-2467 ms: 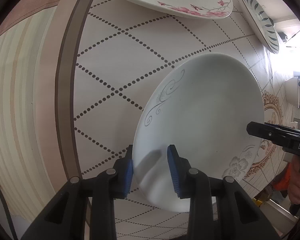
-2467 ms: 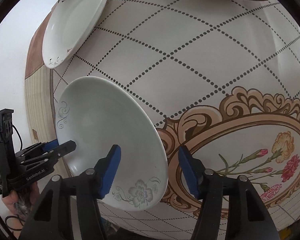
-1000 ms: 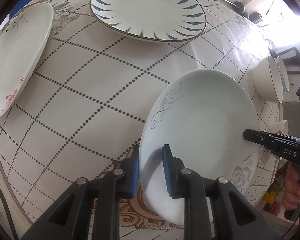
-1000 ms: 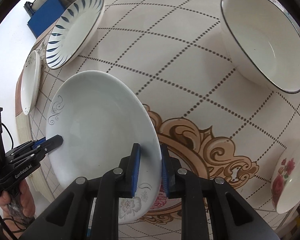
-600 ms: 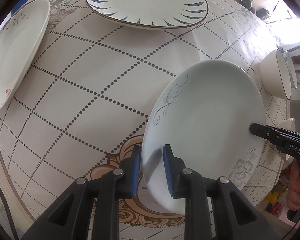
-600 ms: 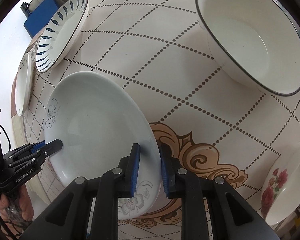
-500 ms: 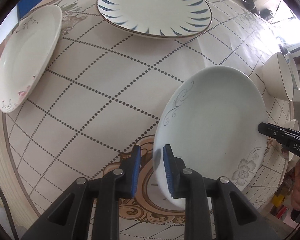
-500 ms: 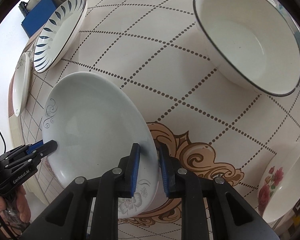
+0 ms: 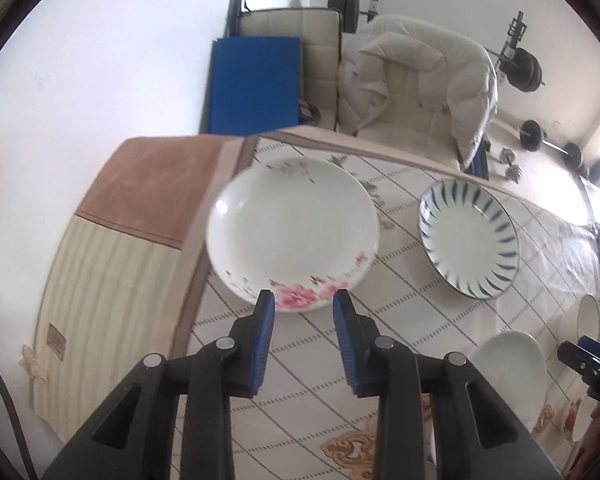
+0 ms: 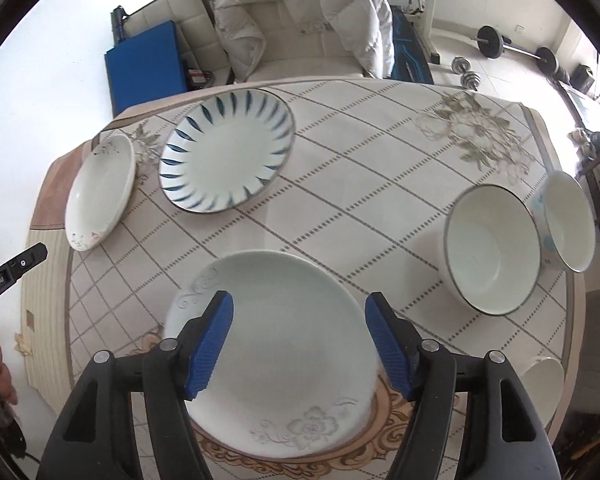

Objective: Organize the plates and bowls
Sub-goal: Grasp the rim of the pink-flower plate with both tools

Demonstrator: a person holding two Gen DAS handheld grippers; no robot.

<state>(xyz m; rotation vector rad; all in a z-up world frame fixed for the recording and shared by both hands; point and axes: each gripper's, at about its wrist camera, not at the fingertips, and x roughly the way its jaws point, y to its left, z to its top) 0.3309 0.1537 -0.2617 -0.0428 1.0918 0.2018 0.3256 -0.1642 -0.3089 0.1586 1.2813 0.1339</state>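
Both my tongs just opened, nothing between the pads. Right tongs (image 10: 298,336) spread wide above pale plate (image 10: 272,352) lying flat on tablecloth (image 10: 372,184). Left tongs (image 9: 304,338) parted, pink-flowered plate (image 9: 292,232) just beyond tips.

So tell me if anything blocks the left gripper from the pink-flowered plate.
Nothing visible does. The left gripper, jaws just opened and empty, hangs above the pink-flowered plate; only bare tablecloth lies below it.
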